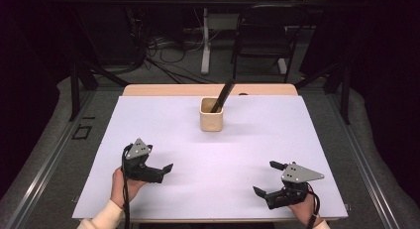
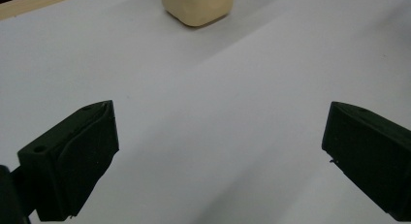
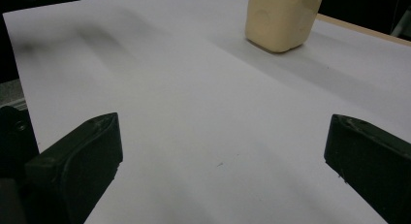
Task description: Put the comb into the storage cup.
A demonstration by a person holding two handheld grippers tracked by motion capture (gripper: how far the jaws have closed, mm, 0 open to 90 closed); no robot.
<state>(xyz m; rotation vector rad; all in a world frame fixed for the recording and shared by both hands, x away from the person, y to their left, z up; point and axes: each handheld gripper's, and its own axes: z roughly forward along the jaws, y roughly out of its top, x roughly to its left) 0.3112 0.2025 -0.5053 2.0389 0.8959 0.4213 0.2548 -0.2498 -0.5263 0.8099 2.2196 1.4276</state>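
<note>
A cream cup (image 1: pixel 211 115) is seen standing upright toward the far middle of the table (image 1: pixel 148 115), with a dark stick-like tool (image 1: pixel 223 94) leaning out of it toward the far right. Nothing is held yet: the left hand-held gripper (image 1: pixel 161 170) is poised near and to the left of the cup, the right hand-held gripper (image 1: pixel 268 179) near and to the right of it, and both sets of jaws are spread wide with nothing between them. The work is judged to be at its start, with the reach to the cup and the grasp left to do. Bare white surface lies all around the cup, so approach from either side is unobstructed; only the table's far edge lies just behind it.
</note>
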